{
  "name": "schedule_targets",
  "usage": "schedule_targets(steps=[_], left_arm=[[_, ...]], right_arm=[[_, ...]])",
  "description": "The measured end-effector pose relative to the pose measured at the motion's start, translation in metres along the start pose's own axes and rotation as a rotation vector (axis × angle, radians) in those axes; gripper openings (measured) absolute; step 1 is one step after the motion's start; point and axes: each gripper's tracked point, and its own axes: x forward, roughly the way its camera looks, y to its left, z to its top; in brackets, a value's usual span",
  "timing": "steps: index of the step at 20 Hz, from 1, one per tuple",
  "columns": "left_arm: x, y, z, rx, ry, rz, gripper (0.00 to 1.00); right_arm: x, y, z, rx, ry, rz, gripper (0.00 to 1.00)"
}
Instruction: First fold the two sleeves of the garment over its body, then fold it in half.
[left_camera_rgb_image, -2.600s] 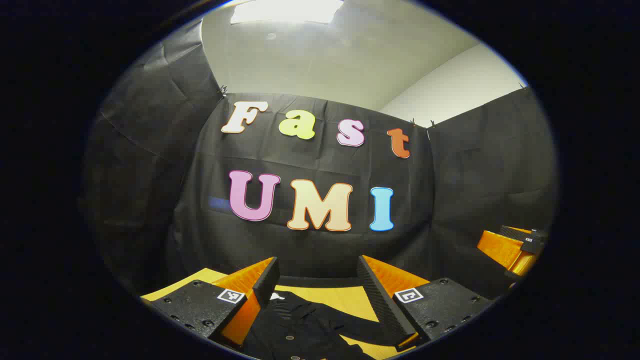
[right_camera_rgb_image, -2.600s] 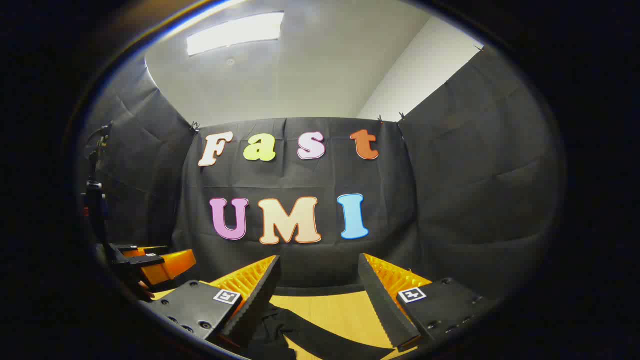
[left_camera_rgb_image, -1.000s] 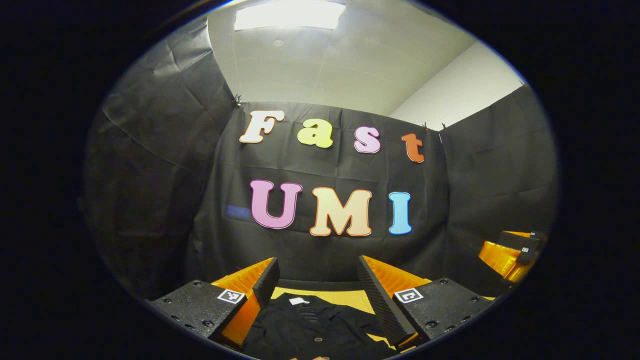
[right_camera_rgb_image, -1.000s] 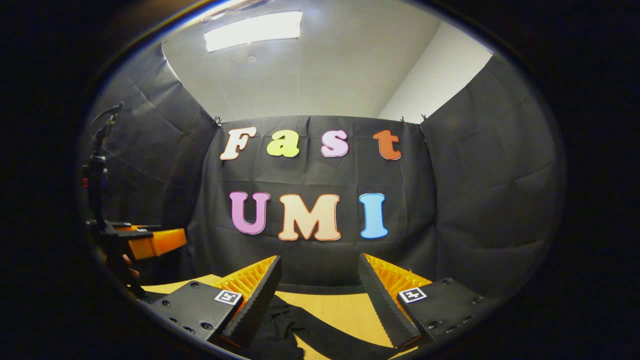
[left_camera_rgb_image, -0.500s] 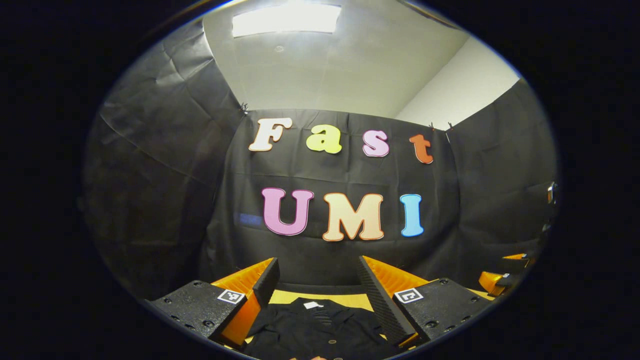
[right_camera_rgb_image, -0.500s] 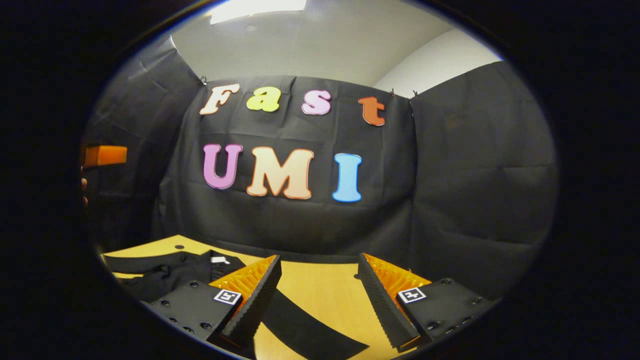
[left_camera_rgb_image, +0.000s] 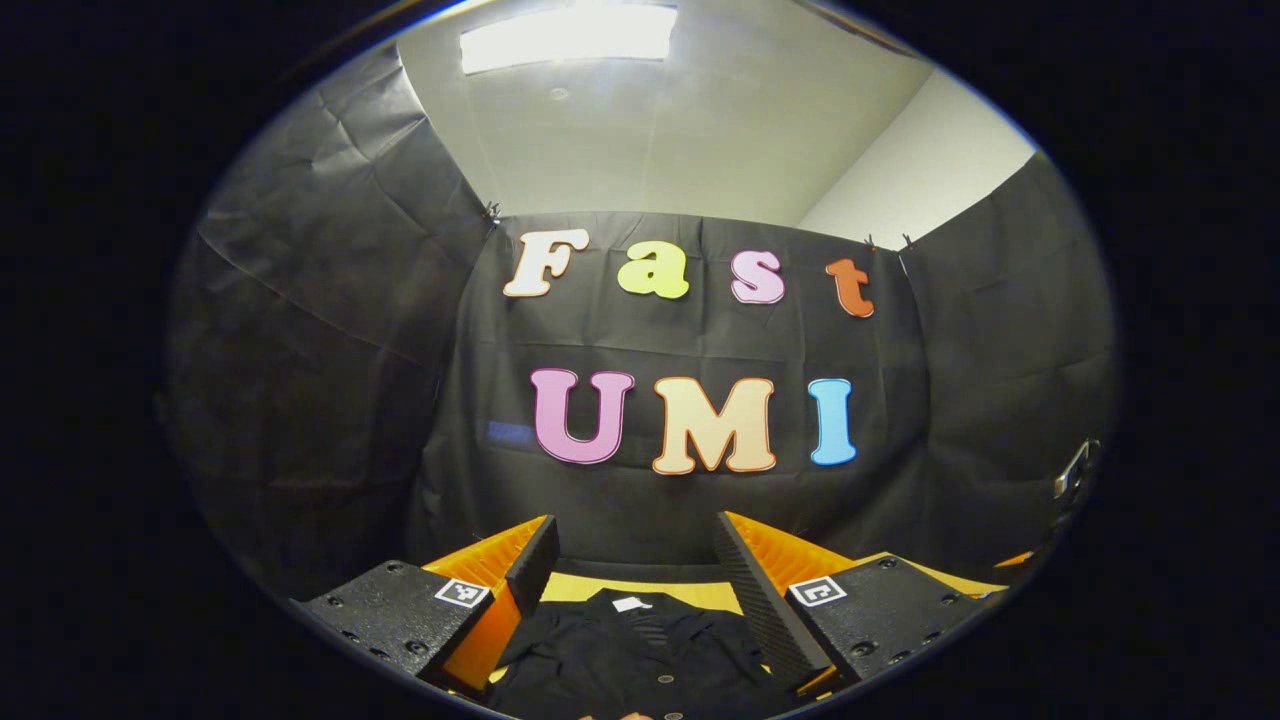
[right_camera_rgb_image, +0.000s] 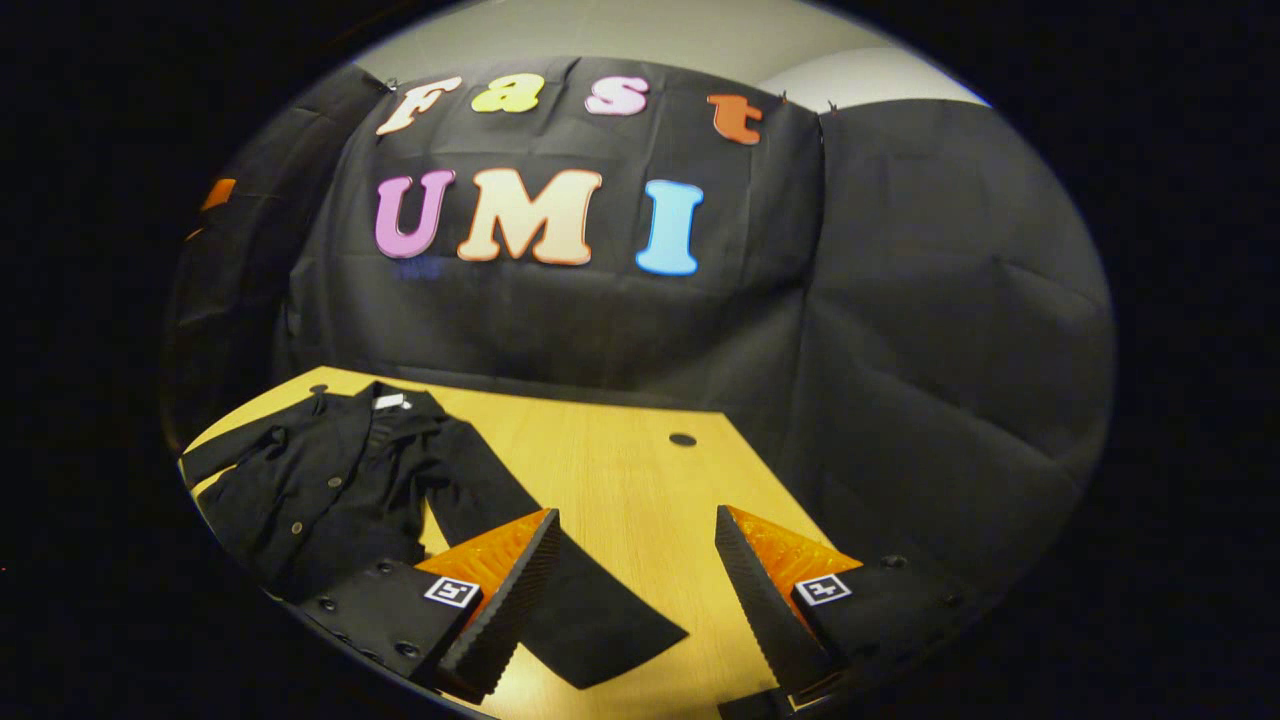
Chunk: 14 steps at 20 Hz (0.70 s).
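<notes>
A black buttoned garment (right_camera_rgb_image: 320, 485) lies spread on the wooden table (right_camera_rgb_image: 620, 470), collar and white tag (right_camera_rgb_image: 391, 401) at the far end. One long sleeve (right_camera_rgb_image: 575, 610) runs out to the right across the table and ends between my right gripper's fingers. My right gripper (right_camera_rgb_image: 636, 530) is open above that sleeve end, with nothing held. In the left gripper view, the garment's collar and button front (left_camera_rgb_image: 630, 655) lie below and between the fingers of my left gripper (left_camera_rgb_image: 635, 525), which is open and holds nothing.
The table has a small round hole (right_camera_rgb_image: 683, 439) near its far right and another (right_camera_rgb_image: 317, 388) by the collar. Black cloth walls close the booth behind and to the right of the table. Bare wood (right_camera_rgb_image: 660, 560) lies right of the sleeve.
The right gripper has tipped down toward the table, so the garment and its outstretched sleeve now show in full. The left gripper has barely moved. Both stay open.
</notes>
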Motion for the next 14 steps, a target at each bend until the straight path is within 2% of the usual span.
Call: schedule_targets(steps=[6, 11, 14], left_arm=[[-0.003, -0.011, -0.004, 0.026, 0.017, 0.022, 0.92], [-0.006, -0.017, -0.006, 0.056, 0.033, 0.059, 0.92], [-0.006, -0.016, -0.014, 0.066, 0.051, 0.090, 0.92]], right_arm=[[0.038, 0.001, -0.073, 0.019, 0.309, 0.075, 1.00], [0.058, -0.006, -0.114, 0.032, 0.450, 0.114, 1.00], [0.067, -0.001, -0.133, 0.035, 0.517, 0.163, 0.96]])
